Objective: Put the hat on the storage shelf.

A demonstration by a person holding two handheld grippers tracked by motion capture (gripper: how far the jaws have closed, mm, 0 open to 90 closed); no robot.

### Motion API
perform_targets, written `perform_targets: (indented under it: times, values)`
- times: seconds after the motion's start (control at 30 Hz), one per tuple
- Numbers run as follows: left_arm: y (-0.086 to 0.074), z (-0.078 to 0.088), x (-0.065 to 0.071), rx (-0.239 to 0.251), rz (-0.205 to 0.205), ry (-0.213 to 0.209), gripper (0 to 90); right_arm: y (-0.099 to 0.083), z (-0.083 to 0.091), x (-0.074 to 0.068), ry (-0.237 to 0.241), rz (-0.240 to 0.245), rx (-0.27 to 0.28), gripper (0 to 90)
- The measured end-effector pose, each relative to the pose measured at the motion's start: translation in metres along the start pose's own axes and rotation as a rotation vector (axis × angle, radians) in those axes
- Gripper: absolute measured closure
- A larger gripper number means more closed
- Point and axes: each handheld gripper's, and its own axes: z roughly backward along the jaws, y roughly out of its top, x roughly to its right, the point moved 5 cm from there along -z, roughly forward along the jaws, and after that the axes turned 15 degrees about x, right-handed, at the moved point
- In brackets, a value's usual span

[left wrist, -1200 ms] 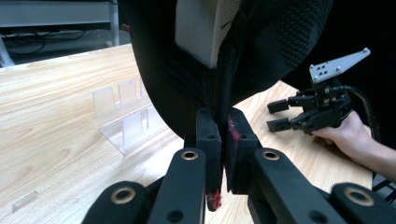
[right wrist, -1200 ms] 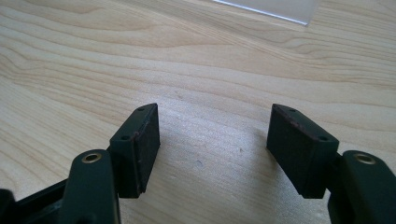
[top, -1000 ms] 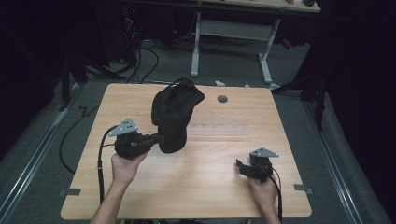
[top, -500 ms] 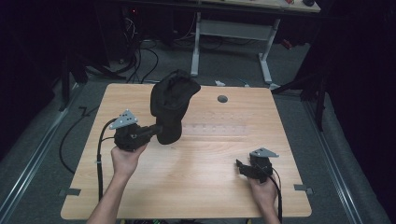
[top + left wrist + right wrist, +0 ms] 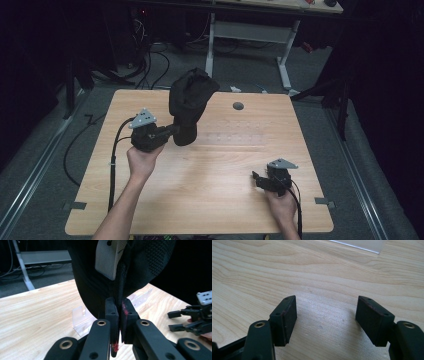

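High view: your left gripper [image 5: 172, 132] holds a black cap [image 5: 191, 102] clear above the far left part of the table [image 5: 220, 200]; your right gripper [image 5: 260, 181] rests low at the near right, well apart. Left gripper view: your jaws are clamped on the cap's [image 5: 130, 270] lower edge, a white label [image 5: 110, 257] showing inside. Right gripper view: your jaws stand wide apart over bare wood, a clear plastic piece [image 5: 359, 243] beyond.

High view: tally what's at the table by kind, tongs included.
Tongs: 2, left, right
Black cap: 1, clamped in the left tongs
Clear plastic stand: 1
Round grommet hole: 1
Total: 5
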Motion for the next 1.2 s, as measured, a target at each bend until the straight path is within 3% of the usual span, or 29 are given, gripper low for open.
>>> perform_targets:
  times: [0.23,0.6,0.8,1.2]
  values:
    - [-0.003,-0.018,-0.001,-0.015,-0.047,0.032,86.3,0.0,0.0,0.0,0.004,0.001,0.0,33.6]
    - [-0.011,-0.031,-0.006,-0.013,-0.035,0.04,86.2,0.0,0.0,0.0,0.005,0.002,0.0,33.6]
    - [-0.019,-0.035,-0.007,-0.037,-0.036,0.042,86.2,0.0,0.0,0.0,0.004,0.002,0.0,33.6]
    - [-0.029,-0.034,-0.014,-0.078,0.036,0.046,85.5,0.0,0.0,0.0,0.005,0.006,0.003,33.6]
